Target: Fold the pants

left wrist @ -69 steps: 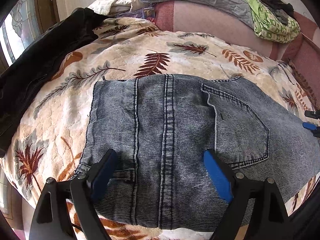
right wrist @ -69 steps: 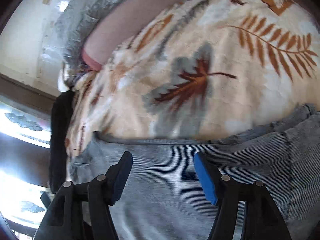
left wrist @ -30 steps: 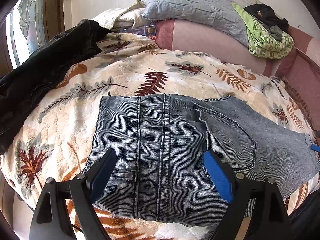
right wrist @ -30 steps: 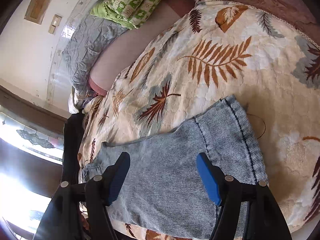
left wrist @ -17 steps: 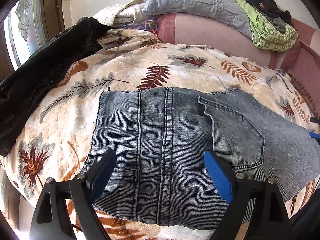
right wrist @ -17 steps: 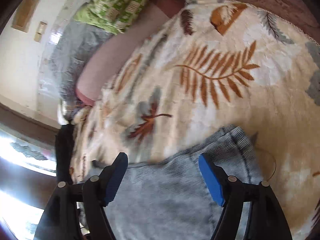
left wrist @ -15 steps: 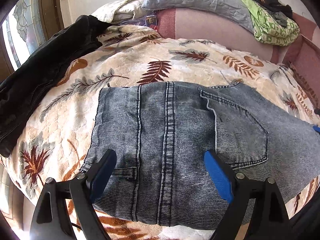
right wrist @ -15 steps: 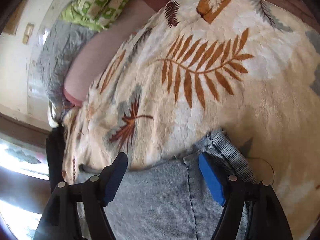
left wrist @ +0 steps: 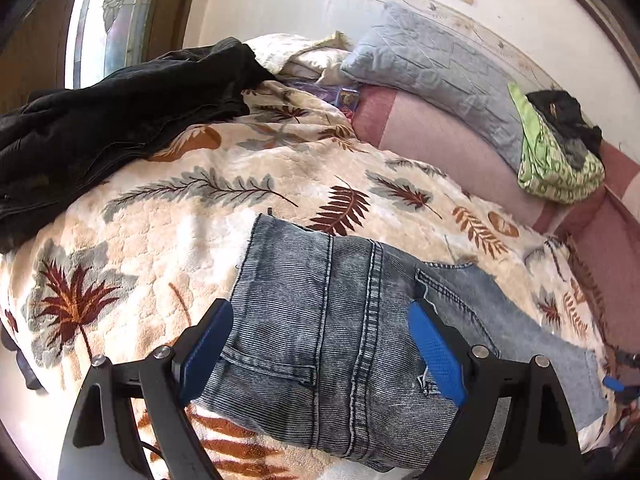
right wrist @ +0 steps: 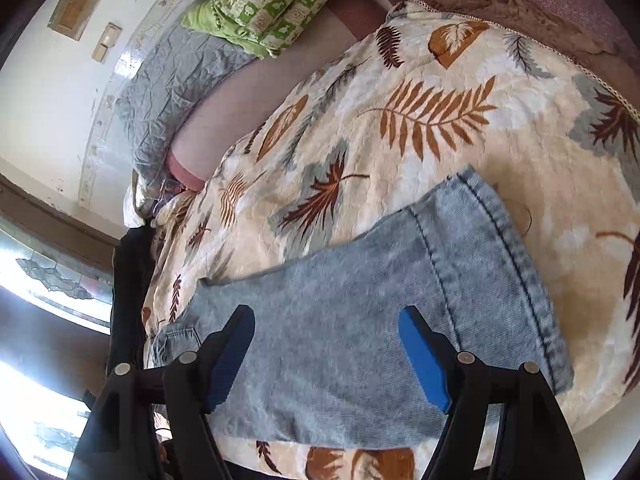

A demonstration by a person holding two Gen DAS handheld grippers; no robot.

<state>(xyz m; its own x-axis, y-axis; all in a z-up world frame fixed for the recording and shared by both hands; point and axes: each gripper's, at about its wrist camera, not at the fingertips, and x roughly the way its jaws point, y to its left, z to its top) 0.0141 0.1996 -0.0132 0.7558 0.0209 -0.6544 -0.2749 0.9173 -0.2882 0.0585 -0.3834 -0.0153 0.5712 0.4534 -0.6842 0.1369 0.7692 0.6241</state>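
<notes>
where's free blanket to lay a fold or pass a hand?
Free: the leaf blanket between the black garment and the jeans' waist end; also beyond the hem, toward the blanket's edge. Crowded: the far side, with grey pillow and green bundle.
</notes>
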